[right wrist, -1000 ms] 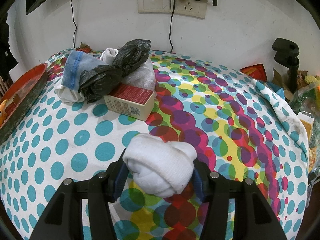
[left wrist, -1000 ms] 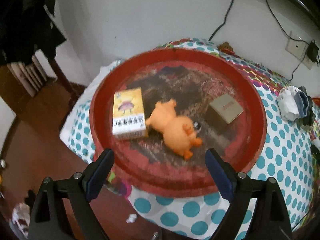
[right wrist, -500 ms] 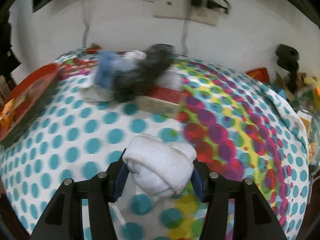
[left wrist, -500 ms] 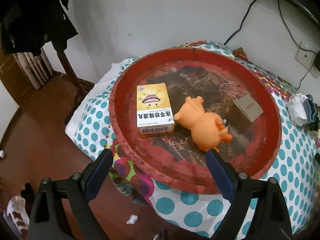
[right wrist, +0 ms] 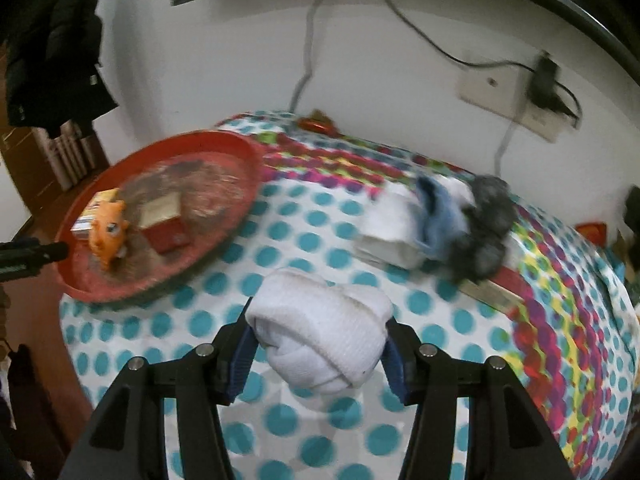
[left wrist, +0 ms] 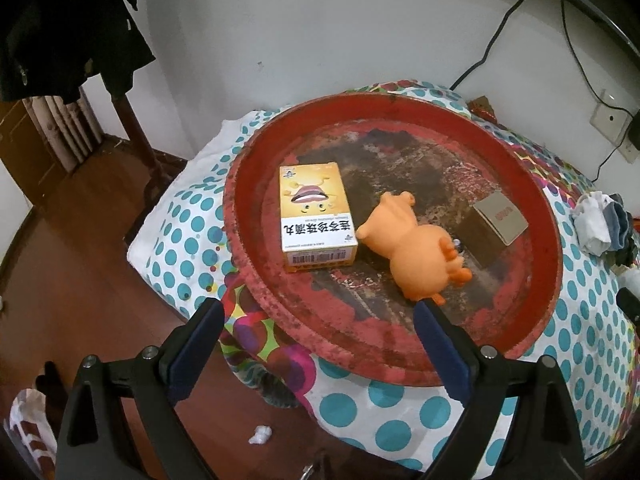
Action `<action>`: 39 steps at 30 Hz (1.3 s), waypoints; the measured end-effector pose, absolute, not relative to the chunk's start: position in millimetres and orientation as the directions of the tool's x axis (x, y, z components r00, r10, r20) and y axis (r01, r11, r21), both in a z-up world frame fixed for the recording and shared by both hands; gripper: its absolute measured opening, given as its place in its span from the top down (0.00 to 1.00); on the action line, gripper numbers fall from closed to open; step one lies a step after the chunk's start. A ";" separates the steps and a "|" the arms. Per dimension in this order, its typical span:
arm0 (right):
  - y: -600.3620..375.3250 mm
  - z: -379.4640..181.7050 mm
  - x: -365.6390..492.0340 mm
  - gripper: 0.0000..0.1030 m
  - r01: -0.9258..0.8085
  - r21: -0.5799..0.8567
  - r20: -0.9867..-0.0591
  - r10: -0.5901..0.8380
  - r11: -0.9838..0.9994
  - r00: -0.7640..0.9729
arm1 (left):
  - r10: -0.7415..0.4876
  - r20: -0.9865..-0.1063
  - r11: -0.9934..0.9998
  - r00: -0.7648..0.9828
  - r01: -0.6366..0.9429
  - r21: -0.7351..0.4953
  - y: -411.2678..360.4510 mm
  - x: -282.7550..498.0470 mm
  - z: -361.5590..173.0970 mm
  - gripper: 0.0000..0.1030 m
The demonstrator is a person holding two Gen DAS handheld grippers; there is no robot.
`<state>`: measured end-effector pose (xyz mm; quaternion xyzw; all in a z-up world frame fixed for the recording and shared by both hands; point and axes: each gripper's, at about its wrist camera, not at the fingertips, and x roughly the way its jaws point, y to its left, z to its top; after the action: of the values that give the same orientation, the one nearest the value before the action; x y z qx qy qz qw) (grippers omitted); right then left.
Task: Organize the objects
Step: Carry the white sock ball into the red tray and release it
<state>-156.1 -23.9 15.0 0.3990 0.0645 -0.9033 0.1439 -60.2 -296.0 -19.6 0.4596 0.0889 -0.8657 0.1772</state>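
Right gripper (right wrist: 318, 344): pads clamped on both sides of a rolled white sock (right wrist: 320, 328), held above the dotted tablecloth (right wrist: 304, 236). Cloth beneath and ahead of it is bare up to the clutter.

Left gripper (left wrist: 316, 336): jaws wide apart, nothing between them, poised over the near rim of the red tray (left wrist: 400, 364). Its left finger hangs past the table edge, over wood floor (left wrist: 72, 264).

The tray sits at the table's left corner, its near rim close to the cloth edge. On it: yellow box (left wrist: 314, 216) left, orange toy (left wrist: 416, 256) centre, touching the box's corner, small brown box (left wrist: 496, 224) right, just beside the toy. The tray's far half is bare.

Right of the tray, a pile of cloths and dark bags (right wrist: 448, 224), blurred. Beyond, white wall (left wrist: 320, 32), close behind the table.
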 end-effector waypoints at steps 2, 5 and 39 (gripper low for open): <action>-40.0 19.5 -155.8 0.46 0.339 -0.010 -0.734 -0.224 -0.941 -0.641 | -0.222 -0.829 -0.921 -0.513 0.390 0.006 -298.2 -59.8 -19.9 0.08; -59.0 22.6 -158.2 0.46 0.369 -0.013 -0.734 -0.242 -0.929 -0.634 | -0.222 -0.828 -0.919 -0.515 0.395 0.001 -299.6 -59.2 -19.7 0.08; -202.4 -12.2 -208.4 0.46 0.476 -0.046 -0.780 -0.266 -0.878 -0.566 | -0.195 -0.844 -0.891 -0.500 0.451 -0.061 -328.6 -55.2 -22.6 0.08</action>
<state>-208.4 -202.4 -12.2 0.4150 0.1263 -0.8758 0.2117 -55.2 -328.6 -22.6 0.4632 0.1381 -0.8548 0.1888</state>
